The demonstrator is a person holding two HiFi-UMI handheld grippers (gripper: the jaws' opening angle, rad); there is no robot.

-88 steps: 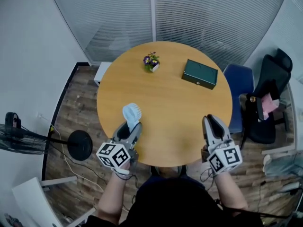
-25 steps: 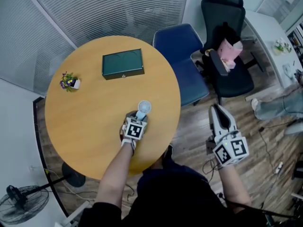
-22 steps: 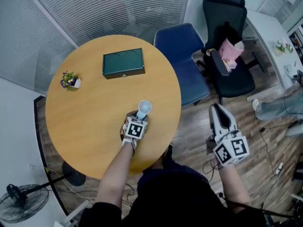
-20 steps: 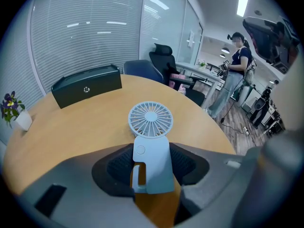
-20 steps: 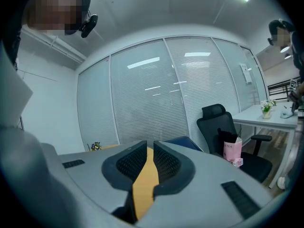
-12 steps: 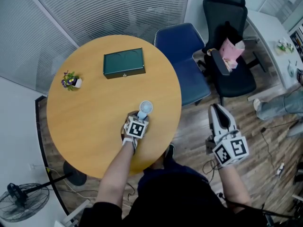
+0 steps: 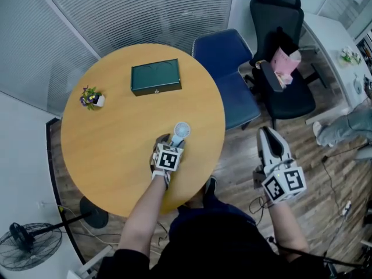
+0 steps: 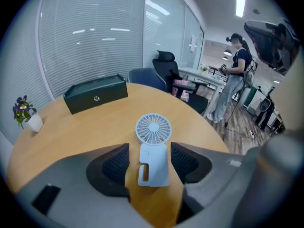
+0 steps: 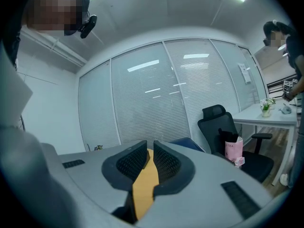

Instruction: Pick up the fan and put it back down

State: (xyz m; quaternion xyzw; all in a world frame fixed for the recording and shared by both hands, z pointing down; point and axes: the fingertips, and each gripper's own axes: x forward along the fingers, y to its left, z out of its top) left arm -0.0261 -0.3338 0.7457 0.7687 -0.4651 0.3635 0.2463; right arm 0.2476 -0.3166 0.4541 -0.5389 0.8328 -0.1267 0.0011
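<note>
A small white hand fan (image 7: pixel 182 129) lies flat on the round wooden table (image 7: pixel 116 144), near its front right edge. My left gripper (image 7: pixel 172 139) points down at it. Its jaws have just been opening. In the left gripper view the fan's (image 8: pixel 153 148) handle lies between the two pads of the left gripper (image 8: pixel 149 152), with a gap on each side. My right gripper (image 7: pixel 267 133) hangs off the table over the wooden floor. In its own view the right gripper (image 9: pixel 149 152) has its jaws nearly together with nothing between them.
A dark green box (image 7: pixel 156 77) and a small flower pot (image 7: pixel 92 97) stand at the table's far side. A blue chair (image 7: pixel 224 74) and a black office chair (image 7: pixel 285 57) stand to the right. A floor fan (image 7: pixel 35 243) stands at lower left. A person (image 8: pixel 237 89) stands beyond.
Since the earliest frame the view has swung round the table and the fan has gone with the left gripper to another edge. In the last second both hands stay put.
</note>
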